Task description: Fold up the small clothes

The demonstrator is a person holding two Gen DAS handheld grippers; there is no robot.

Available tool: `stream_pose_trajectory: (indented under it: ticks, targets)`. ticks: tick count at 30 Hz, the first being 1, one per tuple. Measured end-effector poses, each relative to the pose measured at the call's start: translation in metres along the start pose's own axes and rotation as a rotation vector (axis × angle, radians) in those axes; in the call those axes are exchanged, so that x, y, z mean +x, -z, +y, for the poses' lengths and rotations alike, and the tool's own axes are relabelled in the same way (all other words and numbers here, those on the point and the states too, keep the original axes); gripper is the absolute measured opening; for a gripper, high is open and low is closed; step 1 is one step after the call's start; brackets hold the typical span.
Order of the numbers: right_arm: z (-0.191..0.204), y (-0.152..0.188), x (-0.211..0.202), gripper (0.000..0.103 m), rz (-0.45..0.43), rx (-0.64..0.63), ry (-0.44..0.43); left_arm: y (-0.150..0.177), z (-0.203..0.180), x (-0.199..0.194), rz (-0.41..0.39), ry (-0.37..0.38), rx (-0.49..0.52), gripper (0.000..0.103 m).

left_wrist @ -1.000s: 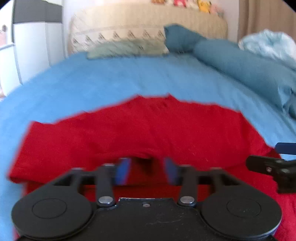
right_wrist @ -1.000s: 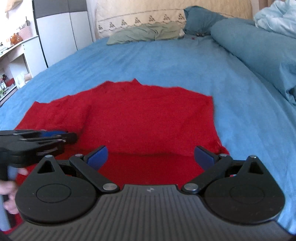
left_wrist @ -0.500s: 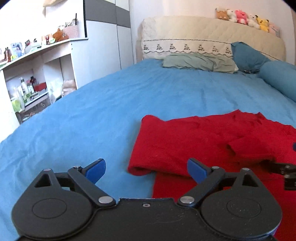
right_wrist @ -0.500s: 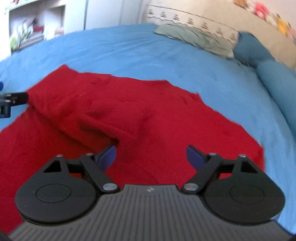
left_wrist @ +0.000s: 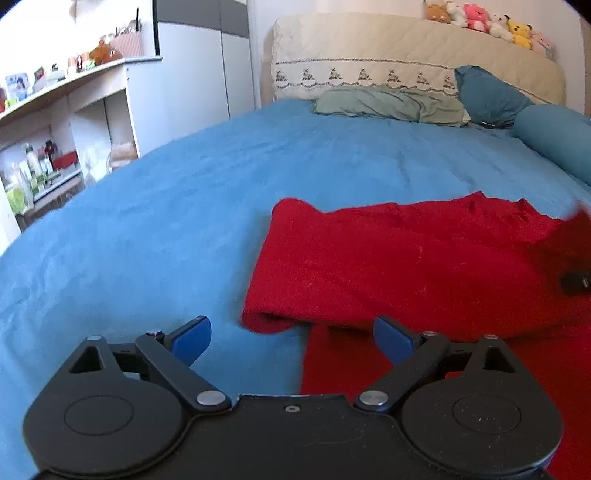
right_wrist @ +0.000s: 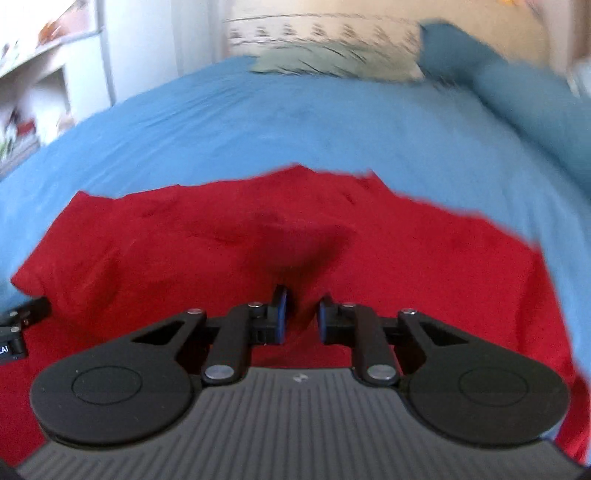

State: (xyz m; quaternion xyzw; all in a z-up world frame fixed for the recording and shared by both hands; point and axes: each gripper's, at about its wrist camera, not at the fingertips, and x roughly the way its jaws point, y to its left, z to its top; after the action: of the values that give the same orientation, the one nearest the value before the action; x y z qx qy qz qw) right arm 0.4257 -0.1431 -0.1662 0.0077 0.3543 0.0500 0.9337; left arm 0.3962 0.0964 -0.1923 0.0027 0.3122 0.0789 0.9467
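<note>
Left wrist view: shelves (left_wrist: pixel 40 122) with small items are seen at the far left, then the blue bedspread (left_wrist: pixel 166 229), over which the left gripper (left_wrist: pixel 291 339) is held with its jaws spread wide and nothing between them. The red garment (left_wrist: pixel 388 258) is laid to the right, its left sleeve folded over the body. Plush toys (left_wrist: pixel 487 18) along the headboard are shown only here. In the right wrist view, which is blurred, the right gripper (right_wrist: pixel 301 317) is seen with jaws drawn narrow, pinching a raised fold of the garment (right_wrist: pixel 424 266). Half a second ago those jaws were wide apart; the left gripper's spread is unchanged since then.
</note>
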Motion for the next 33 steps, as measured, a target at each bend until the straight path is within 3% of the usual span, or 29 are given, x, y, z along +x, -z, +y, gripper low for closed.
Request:
stream_pose_trajectory:
  ticks: [5, 9, 10, 11, 14, 18, 22, 28, 29, 31, 32, 33]
  targets:
    - [-0.011, 0.008, -0.003, 0.040, -0.027, 0.031, -0.054, 0.004, 0.006, 0.005, 0.010, -0.005, -0.039, 0.097]
    - [-0.018, -0.001, -0.004, 0.040, -0.036, 0.066, -0.035, 0.005, 0.013, 0.005, 0.001, -0.025, -0.073, 0.097]
    - [-0.020, -0.006, -0.005, 0.037, -0.032, 0.076, -0.031, 0.004, 0.014, 0.005, 0.000, -0.030, -0.078, 0.097]
    - [-0.020, -0.012, -0.006, 0.020, -0.039, 0.076, -0.022, 0.004, 0.015, 0.006, 0.000, -0.035, -0.082, 0.097]
    - [-0.032, -0.042, -0.025, 0.020, -0.114, 0.059, 0.016, 0.005, 0.016, 0.010, 0.006, -0.047, -0.085, 0.097]
    - [-0.077, -0.071, -0.049, 0.020, -0.196, 0.097, 0.111, 0.004, 0.017, 0.015, 0.014, -0.062, -0.099, 0.098]
    - [-0.114, -0.050, -0.045, 0.020, -0.133, 0.074, 0.204, 0.004, 0.015, 0.017, 0.020, -0.080, -0.116, 0.098]
    - [-0.135, 0.002, -0.030, 0.025, -0.045, 0.074, 0.178, 0.004, 0.013, 0.016, 0.023, -0.091, -0.100, 0.099]
    - [-0.134, 0.009, -0.031, 0.034, -0.038, 0.072, 0.193, 0.004, 0.014, 0.017, 0.024, -0.088, -0.104, 0.099]
    - [-0.135, 0.020, -0.036, 0.066, -0.027, 0.063, 0.239, 0.005, 0.015, 0.016, 0.025, -0.086, -0.107, 0.099]
    - [-0.135, 0.025, -0.041, 0.095, -0.037, 0.052, 0.262, 0.005, 0.015, 0.016, 0.025, -0.087, -0.106, 0.099]
    - [-0.132, 0.031, -0.048, 0.103, -0.067, 0.026, 0.284, 0.005, 0.015, 0.016, 0.024, -0.088, -0.104, 0.099]
